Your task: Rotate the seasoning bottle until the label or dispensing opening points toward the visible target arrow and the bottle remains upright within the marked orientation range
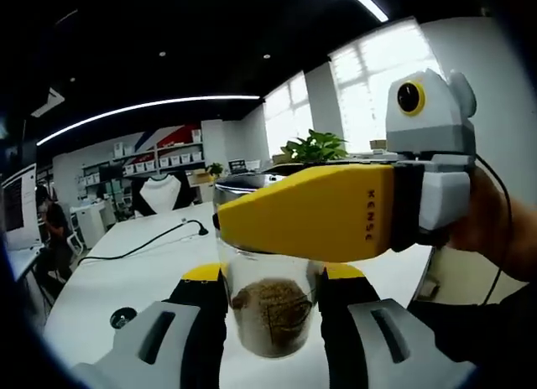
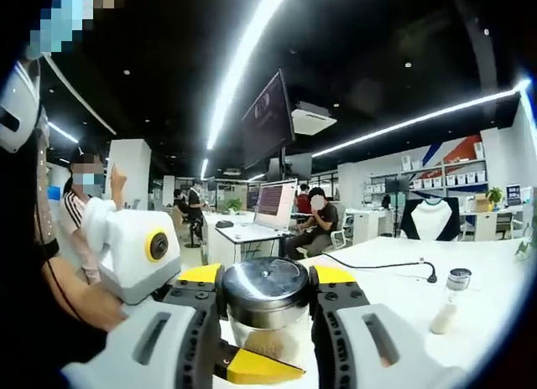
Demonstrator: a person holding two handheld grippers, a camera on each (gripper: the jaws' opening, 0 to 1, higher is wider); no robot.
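In the left gripper view the left tool (image 1: 273, 301) has its jaws closed against the lower body of the seasoning bottle (image 1: 270, 309), while the right tool (image 1: 336, 209) reaches in from the right, held by a hand (image 1: 495, 225). In the right gripper view the right tool (image 2: 267, 298) clamps the bottle's cap (image 2: 266, 288), and the left tool (image 2: 138, 251) sits at left.

In the left gripper view, the right gripper (image 1: 220, 220) reaches in from the right, and its yellow jaw carries small dark letters along its side that look like "KENSE", though they are too small to be sure. The monitor (image 2: 276, 204) in the right gripper view shows a lit screen whose contents are too small to read.
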